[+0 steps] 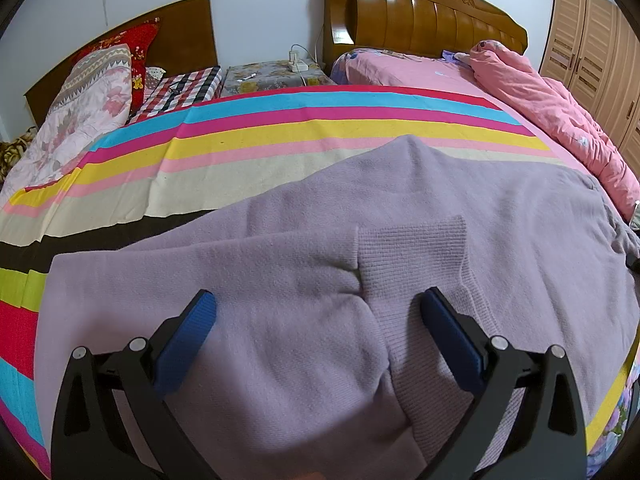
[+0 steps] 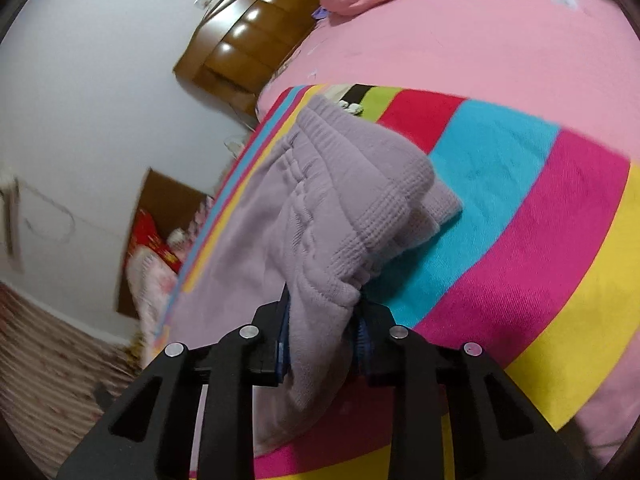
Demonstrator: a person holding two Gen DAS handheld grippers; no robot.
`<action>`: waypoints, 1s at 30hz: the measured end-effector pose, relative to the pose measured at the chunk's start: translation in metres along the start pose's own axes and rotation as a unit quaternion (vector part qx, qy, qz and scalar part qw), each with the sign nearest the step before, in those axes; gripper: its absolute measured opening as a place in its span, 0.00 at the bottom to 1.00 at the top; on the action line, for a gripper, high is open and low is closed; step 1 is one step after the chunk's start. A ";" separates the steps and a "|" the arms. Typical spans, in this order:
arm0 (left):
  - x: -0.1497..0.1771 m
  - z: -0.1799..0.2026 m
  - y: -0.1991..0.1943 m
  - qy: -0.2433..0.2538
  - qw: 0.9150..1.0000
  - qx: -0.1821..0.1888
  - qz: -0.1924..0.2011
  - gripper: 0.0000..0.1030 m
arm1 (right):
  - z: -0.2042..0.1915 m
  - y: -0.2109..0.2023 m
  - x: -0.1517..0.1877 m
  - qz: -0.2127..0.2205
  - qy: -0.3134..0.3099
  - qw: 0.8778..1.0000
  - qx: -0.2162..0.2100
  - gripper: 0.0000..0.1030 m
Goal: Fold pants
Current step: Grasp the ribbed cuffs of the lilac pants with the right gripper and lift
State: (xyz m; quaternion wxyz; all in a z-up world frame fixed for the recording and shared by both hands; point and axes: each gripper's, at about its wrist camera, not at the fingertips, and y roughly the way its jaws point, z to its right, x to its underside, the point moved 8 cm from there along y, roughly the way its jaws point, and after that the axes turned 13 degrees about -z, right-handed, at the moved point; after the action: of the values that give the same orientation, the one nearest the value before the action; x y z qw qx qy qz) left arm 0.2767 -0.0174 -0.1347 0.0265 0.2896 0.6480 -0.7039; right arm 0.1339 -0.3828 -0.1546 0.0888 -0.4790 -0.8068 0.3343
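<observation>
Lilac knit pants (image 1: 420, 208) lie on a rainbow-striped blanket (image 1: 280, 136) on the bed. In the left wrist view a ribbed cuff (image 1: 416, 256) lies folded over a pant leg. My left gripper (image 1: 316, 312) is open just above the fabric, its blue pads on either side of the cuff seam. In the right wrist view my right gripper (image 2: 322, 320) is shut on the pants (image 2: 320, 208) near the gathered ribbed waistband (image 2: 372, 200) and holds that part lifted above the blanket (image 2: 520, 208).
A pink quilt (image 1: 560, 108) is bunched at the right of the bed, below a wooden headboard (image 1: 420, 16). A nightstand (image 1: 272, 76) with a power strip stands behind. A second bed with pillows (image 1: 92, 100) is at the left. A wardrobe (image 1: 592, 48) stands far right.
</observation>
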 end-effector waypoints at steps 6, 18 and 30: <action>-0.001 0.001 0.000 0.000 1.000 -0.002 -0.003 0.99 | 0.002 -0.002 0.001 0.018 0.012 1.000 -0.011 0.25; 0.000 -0.036 -0.060 -0.102 0.987 0.112 0.052 0.96 | -0.105 -0.027 0.010 0.083 -0.150 0.984 0.049 0.20; 0.099 -0.193 -0.138 -0.286 0.952 0.032 0.105 0.98 | -0.339 0.157 0.312 -0.033 -0.728 0.671 0.137 0.20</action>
State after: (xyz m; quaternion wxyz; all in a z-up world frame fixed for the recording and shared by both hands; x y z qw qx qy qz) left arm 0.2092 0.2168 -0.0537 0.2749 0.1432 0.5568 -0.7707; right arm 0.2387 0.0803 -0.0500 -0.4513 -0.0397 -0.5759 0.6805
